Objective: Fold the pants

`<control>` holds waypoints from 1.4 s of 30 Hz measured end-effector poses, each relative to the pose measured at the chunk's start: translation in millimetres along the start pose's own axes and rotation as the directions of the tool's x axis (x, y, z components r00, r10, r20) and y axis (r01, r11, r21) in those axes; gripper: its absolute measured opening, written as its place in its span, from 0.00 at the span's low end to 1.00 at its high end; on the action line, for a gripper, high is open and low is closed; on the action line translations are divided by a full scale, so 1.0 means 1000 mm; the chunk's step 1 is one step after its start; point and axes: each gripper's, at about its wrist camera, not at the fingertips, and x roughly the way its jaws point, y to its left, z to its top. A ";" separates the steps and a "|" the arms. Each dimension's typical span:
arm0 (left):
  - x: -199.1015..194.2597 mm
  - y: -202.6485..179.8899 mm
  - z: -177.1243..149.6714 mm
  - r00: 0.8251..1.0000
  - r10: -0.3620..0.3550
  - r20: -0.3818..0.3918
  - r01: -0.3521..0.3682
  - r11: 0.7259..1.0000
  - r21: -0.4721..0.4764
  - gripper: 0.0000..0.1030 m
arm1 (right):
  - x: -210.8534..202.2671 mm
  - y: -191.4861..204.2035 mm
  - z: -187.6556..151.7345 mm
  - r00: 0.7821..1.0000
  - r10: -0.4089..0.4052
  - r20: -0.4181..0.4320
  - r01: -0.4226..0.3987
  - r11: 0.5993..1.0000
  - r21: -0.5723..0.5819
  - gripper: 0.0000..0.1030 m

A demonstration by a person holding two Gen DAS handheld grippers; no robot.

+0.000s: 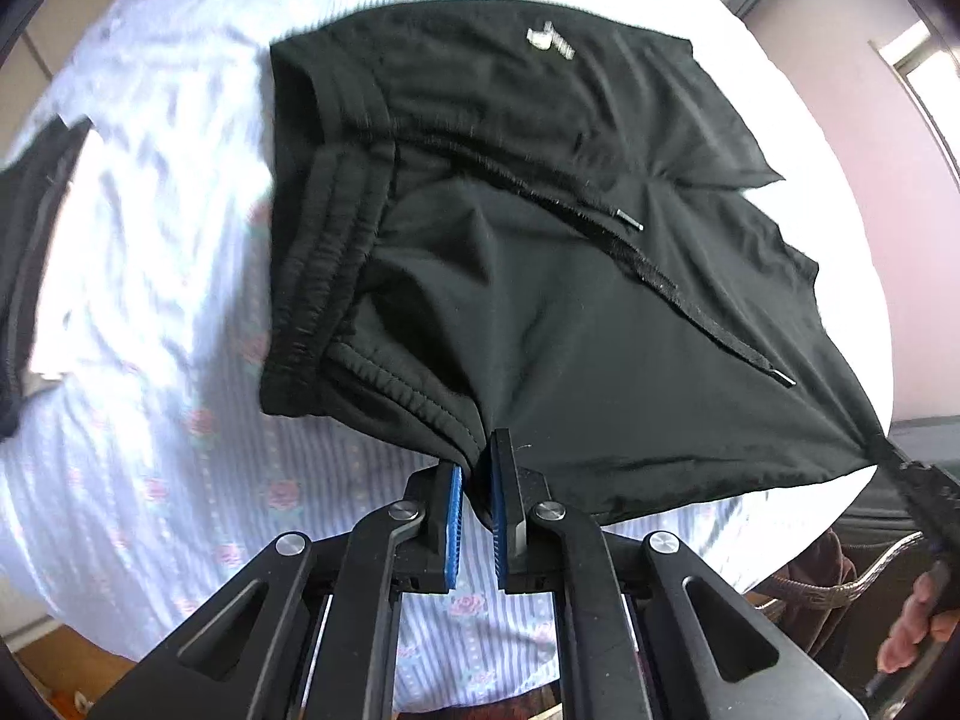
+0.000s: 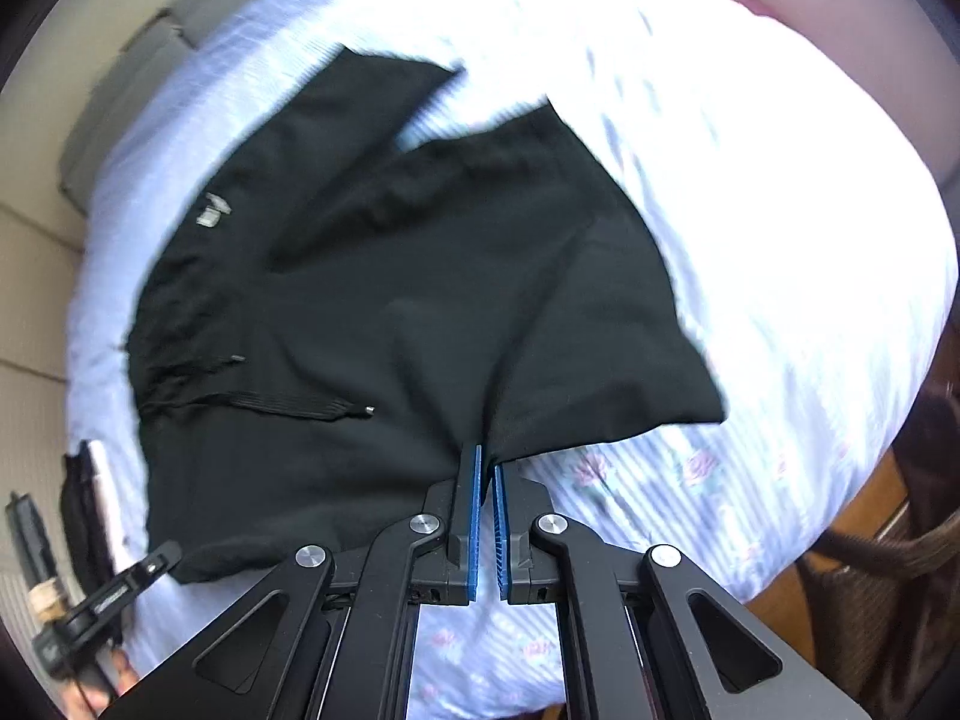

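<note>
Black pants [image 1: 540, 276] bunched, seemingly half-folded, drawstring [image 1: 606, 240] exposed.

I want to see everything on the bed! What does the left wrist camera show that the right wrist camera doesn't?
Only the left wrist view shows the gathered elastic waistband close up. Only the right wrist view shows both leg ends, split apart. Both show the black pants, their white logo, the drawstring and the flowery bedsheet. The left hand-held gripper and the right hand-held gripper each pinch the fabric.
</note>
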 end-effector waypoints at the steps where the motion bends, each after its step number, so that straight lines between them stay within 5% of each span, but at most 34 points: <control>1: -0.011 0.001 0.000 1.000 0.007 0.015 -0.007 1.000 0.005 0.09 | -0.011 0.003 0.001 1.000 0.009 0.012 -0.009 1.000 -0.012 0.04; 11: -0.064 -0.023 -0.008 0.994 0.002 0.112 0.002 0.999 -0.034 0.08 | -0.078 0.045 0.044 0.988 0.128 0.081 -0.122 0.989 -0.080 0.04; 19: -0.089 -0.029 0.004 0.989 0.048 0.141 -0.027 0.988 -0.151 0.08 | -0.126 0.054 0.067 0.974 0.202 0.104 -0.182 0.968 -0.175 0.04; 28: -0.087 -0.025 0.093 0.979 0.058 0.197 -0.005 0.965 -0.262 0.07 | -0.118 0.101 0.162 0.936 0.258 0.240 -0.186 0.940 -0.285 0.04; 35: -0.062 -0.025 0.150 0.980 0.096 0.177 -0.048 0.965 -0.258 0.07 | -0.064 0.106 0.198 0.971 0.199 0.134 -0.152 0.943 -0.297 0.05; 36: -0.060 -0.026 0.151 0.979 0.104 0.173 -0.058 0.966 -0.251 0.07 | -0.056 0.101 0.197 0.978 0.173 0.116 -0.134 0.949 -0.284 0.06; 37: -0.059 -0.027 0.151 0.979 0.117 0.166 -0.074 0.967 -0.243 0.07 | -0.045 0.095 0.195 0.986 0.142 0.090 -0.114 0.957 -0.268 0.17; 38: -0.057 -0.030 0.149 0.978 0.136 0.160 -0.097 0.969 -0.228 0.07 | -0.032 0.088 0.191 0.992 0.117 0.052 -0.100 0.960 -0.261 0.38; 39: -0.056 -0.032 0.148 0.977 0.147 0.156 -0.110 0.969 -0.220 0.07 | -0.021 0.080 0.186 0.995 0.098 0.031 -0.087 0.965 -0.248 0.44; 42: -0.049 -0.042 0.142 0.974 0.172 0.146 -0.144 0.972 -0.188 0.07 | 0.011 0.059 0.172 0.997 0.040 -0.071 -0.056 0.969 -0.242 0.47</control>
